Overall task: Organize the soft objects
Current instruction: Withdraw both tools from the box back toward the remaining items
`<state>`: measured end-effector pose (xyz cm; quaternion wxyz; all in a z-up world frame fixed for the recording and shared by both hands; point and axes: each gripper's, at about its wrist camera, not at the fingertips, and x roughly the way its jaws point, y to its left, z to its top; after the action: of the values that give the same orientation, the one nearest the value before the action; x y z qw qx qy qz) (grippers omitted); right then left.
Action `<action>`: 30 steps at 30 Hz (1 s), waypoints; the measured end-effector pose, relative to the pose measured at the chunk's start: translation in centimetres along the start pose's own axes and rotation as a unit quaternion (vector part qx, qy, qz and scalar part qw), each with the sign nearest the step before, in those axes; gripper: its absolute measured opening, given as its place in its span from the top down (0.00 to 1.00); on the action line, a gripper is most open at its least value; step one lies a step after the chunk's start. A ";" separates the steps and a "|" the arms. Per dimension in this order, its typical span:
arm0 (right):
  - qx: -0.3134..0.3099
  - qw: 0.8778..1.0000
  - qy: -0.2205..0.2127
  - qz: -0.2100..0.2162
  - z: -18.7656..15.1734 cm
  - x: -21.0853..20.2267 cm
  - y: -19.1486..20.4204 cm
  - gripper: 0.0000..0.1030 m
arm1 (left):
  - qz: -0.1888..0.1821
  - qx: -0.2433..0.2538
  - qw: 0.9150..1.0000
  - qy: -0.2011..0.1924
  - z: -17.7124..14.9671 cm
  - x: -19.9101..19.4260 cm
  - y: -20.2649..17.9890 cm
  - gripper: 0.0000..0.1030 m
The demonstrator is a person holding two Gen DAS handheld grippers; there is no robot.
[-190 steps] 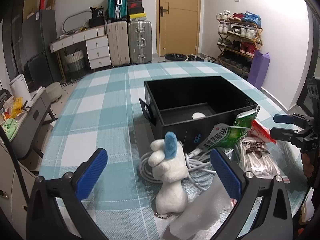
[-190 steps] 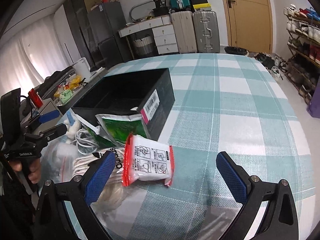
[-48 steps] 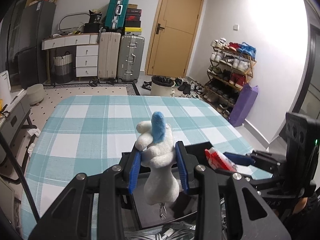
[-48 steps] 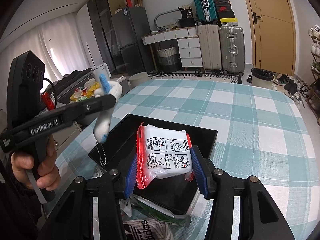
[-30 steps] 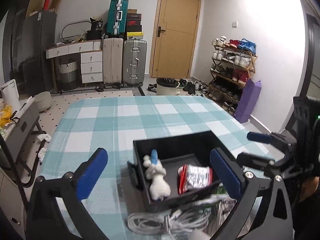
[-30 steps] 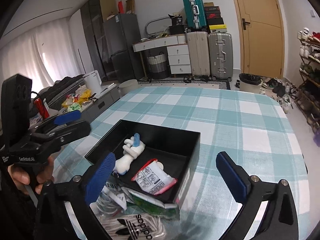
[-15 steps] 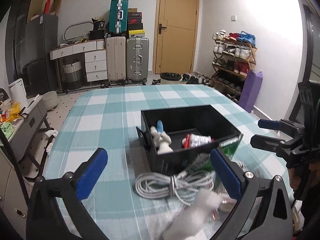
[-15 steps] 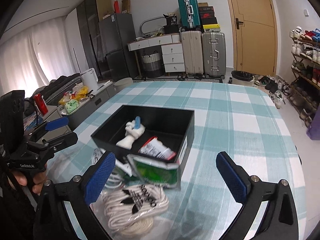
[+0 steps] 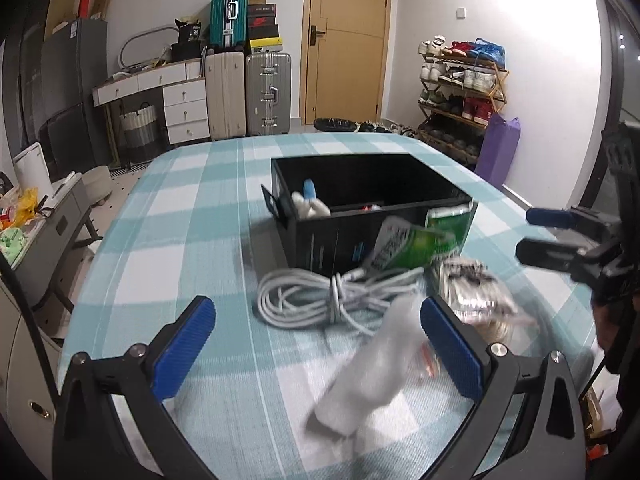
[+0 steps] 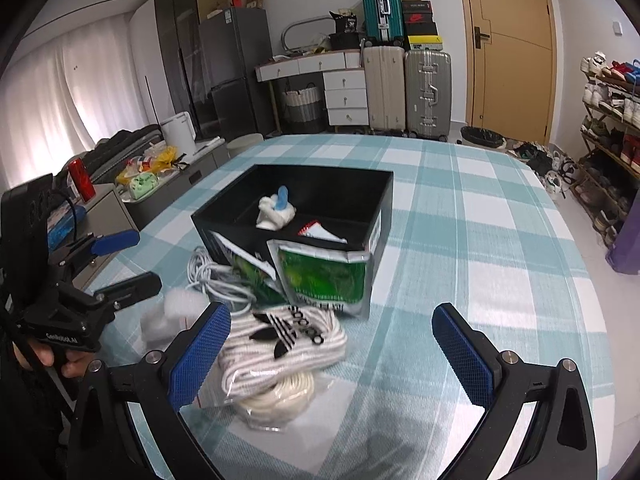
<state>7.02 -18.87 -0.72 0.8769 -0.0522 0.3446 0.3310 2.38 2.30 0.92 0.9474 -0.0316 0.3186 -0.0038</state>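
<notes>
A black box (image 9: 344, 236) (image 10: 380, 200) stands mid-table; inside lie a white plush toy with a blue tip (image 9: 309, 202) (image 10: 276, 208) and a red-and-white packet (image 10: 318, 233). Green snack bags (image 9: 420, 242) (image 10: 320, 278) lean on its front. A white cable coil (image 9: 320, 300), a bagged white rope (image 10: 288, 344) (image 9: 476, 292) and a white soft packet (image 9: 376, 372) (image 10: 172, 316) lie before it. My left gripper (image 9: 316, 350) is open over the packet. My right gripper (image 10: 330, 350) is open above the rope.
The table (image 9: 172, 240) has a teal checked cloth and rounded edges. Suitcases (image 9: 248, 92), drawers, a door and a shoe rack (image 9: 460, 92) stand behind. A low cabinet (image 10: 120, 208) with clutter sits left of the table.
Both grippers have dropped lower and closer to the items in front of the box. Earlier they released the plush toy and the red packet into the box.
</notes>
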 end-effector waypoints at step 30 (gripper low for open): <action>0.014 0.998 0.055 -0.001 -4.5 -0.4 0.3 0.01 | -0.049 -0.005 0.999 0.021 -1.6 0.2 -0.1 0.00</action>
<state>4.05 -20.25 -3.82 0.8575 -0.0584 0.3967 0.3223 1.52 2.13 -0.48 0.9389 -0.0515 0.3367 -0.0490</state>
